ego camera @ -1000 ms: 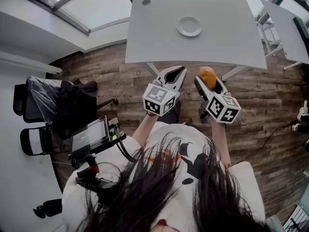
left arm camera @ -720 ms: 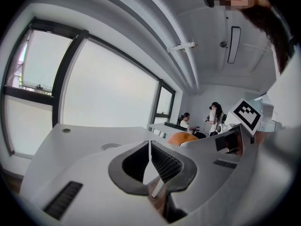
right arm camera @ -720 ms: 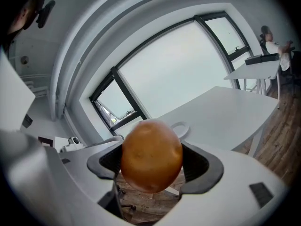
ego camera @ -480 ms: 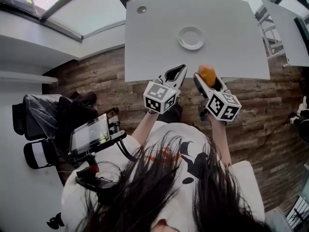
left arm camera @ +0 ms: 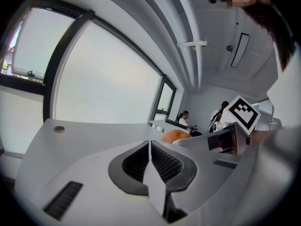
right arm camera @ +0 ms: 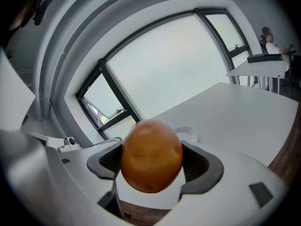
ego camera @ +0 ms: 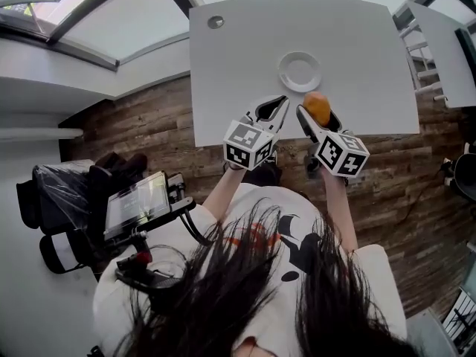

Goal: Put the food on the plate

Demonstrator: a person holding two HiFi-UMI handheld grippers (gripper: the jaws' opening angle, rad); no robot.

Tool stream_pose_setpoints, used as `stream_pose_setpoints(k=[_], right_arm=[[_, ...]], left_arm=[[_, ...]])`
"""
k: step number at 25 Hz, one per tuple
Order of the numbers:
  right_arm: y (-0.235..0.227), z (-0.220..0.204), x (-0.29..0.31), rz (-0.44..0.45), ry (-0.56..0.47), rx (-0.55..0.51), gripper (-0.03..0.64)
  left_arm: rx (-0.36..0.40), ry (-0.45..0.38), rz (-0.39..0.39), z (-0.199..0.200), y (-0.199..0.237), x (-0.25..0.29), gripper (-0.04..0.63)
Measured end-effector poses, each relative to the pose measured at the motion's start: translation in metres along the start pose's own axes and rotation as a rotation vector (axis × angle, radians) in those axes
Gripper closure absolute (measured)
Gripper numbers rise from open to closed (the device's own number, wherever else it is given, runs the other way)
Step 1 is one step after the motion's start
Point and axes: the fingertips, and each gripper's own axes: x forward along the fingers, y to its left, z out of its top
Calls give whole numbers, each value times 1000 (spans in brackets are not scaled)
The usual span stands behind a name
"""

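Observation:
A round orange-brown food item [ego camera: 317,108] sits clamped between the jaws of my right gripper [ego camera: 315,114], which is shut on it just over the near edge of the white table [ego camera: 238,58]. Seen from the right gripper view, the food [right arm camera: 151,155] fills the space between the jaws of that gripper [right arm camera: 151,163], and the white plate [right arm camera: 187,133] peeks out just behind it. The empty plate [ego camera: 300,71] lies on the table a little ahead of both grippers. My left gripper [ego camera: 271,111] is beside the right one, shut on nothing [left arm camera: 149,147]; the food [left arm camera: 176,135] shows to its right.
A cable hole [ego camera: 216,22] marks the table's far left corner. A second white table [ego camera: 439,47] stands to the right. Below the table edge is wooden floor [ego camera: 149,125], with a black chair [ego camera: 56,192] and a screen on a stand [ego camera: 136,205] at the left.
Both grippers have moved forward from over the floor to the table's near edge, the right still carrying the food. The plate now lies much closer to them.

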Motion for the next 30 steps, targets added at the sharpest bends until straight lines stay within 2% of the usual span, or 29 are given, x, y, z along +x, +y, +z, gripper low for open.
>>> stream_pose_setpoints(k=[8, 17, 26, 30], right_arm=[[-29, 19, 58, -54, 35, -75, 242], [-63, 3, 135, -103, 170, -202, 242], [-89, -17, 167, -144, 241, -249, 242], [-92, -26, 171, -150, 281, -316, 242]], left_arm=[[-30, 6, -13, 6, 30, 18, 589], [-51, 16, -23, 8, 56, 19, 589], [-61, 15, -13, 7, 72, 16, 589], [-63, 14, -13, 6, 74, 17, 589]])
